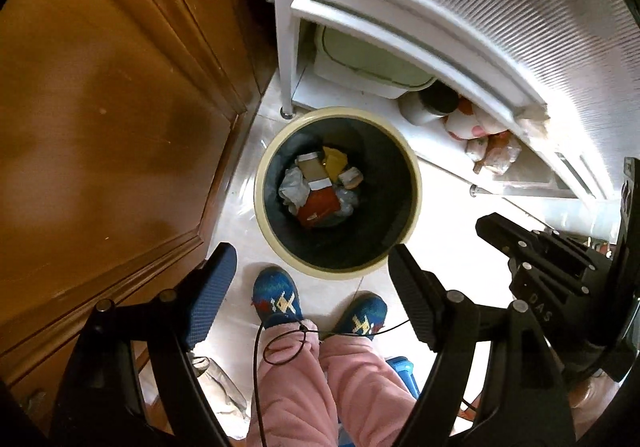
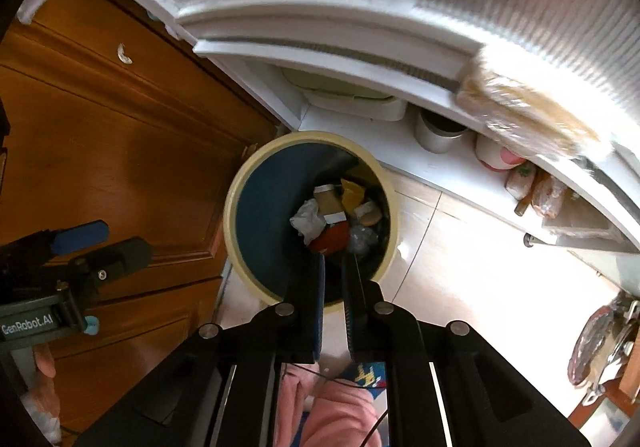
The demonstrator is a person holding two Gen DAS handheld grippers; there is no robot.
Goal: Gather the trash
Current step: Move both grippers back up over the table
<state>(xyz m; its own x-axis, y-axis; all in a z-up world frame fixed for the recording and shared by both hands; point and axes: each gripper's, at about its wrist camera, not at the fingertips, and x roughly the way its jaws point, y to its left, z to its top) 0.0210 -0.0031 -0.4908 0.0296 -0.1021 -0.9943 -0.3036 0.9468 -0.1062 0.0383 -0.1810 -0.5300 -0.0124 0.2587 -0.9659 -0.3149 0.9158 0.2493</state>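
A round bin with a cream rim (image 1: 258, 187) (image 2: 231, 215) stands on the pale tiled floor. In its bottom lies mixed trash (image 1: 320, 187) (image 2: 336, 215): crumpled white paper, red and yellow wrappers, small cardboard pieces. My left gripper (image 1: 312, 253) points straight down over the bin's near edge, its jaws wide open and empty; from the right wrist view the left gripper (image 2: 127, 237) is at the far left. My right gripper (image 2: 334, 261) hangs over the bin's near side, its fingers (image 2: 312, 287) only a narrow slit apart with nothing between them. The right gripper (image 1: 490, 225) is also in the left wrist view.
A wooden cabinet (image 1: 100, 127) lines the left side. A white shelf unit (image 1: 480, 7) overhangs behind the bin, with a green-lidded box (image 1: 360, 59), a metal canister (image 1: 432, 107) and packets underneath. A person's blue slippers (image 1: 276, 299) and pink trouser legs stand right by the bin, a thin cable across them.
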